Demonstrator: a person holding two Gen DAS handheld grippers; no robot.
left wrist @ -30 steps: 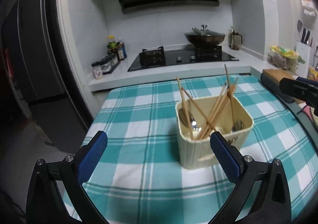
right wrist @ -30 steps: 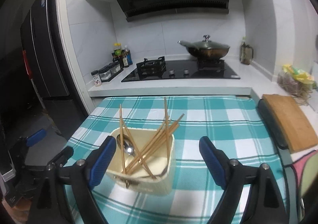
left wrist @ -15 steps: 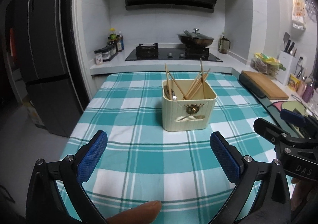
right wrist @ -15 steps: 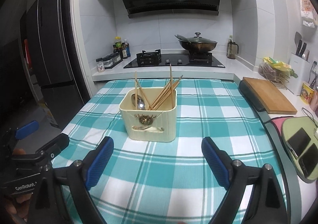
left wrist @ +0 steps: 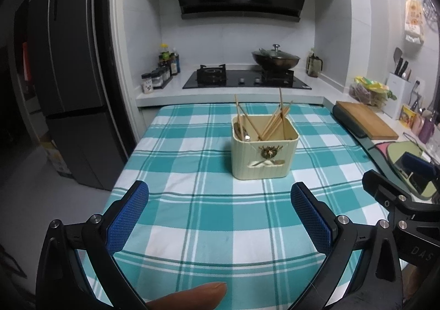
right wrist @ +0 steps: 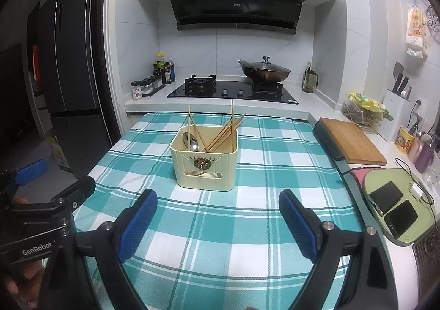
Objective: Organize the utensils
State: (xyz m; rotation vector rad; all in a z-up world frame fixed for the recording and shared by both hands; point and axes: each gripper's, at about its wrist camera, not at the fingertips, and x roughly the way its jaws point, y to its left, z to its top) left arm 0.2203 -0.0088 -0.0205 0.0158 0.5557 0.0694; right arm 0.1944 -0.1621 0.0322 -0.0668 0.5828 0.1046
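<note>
A cream square utensil holder stands on the teal checked tablecloth; it also shows in the right wrist view. Several wooden chopsticks lean in it and metal spoons rest at its left side. My left gripper is open and empty, well back from the holder near the table's front. My right gripper is open and empty, also short of the holder. Each gripper shows at the edge of the other's view.
A wooden cutting board lies on the right counter. Two phones lie on a green mat. A stove with a lidded wok is behind the table. A dark fridge stands left.
Both grippers have pulled back and risen away from the holder, which now looks smaller and farther. Both stayed open and empty.
</note>
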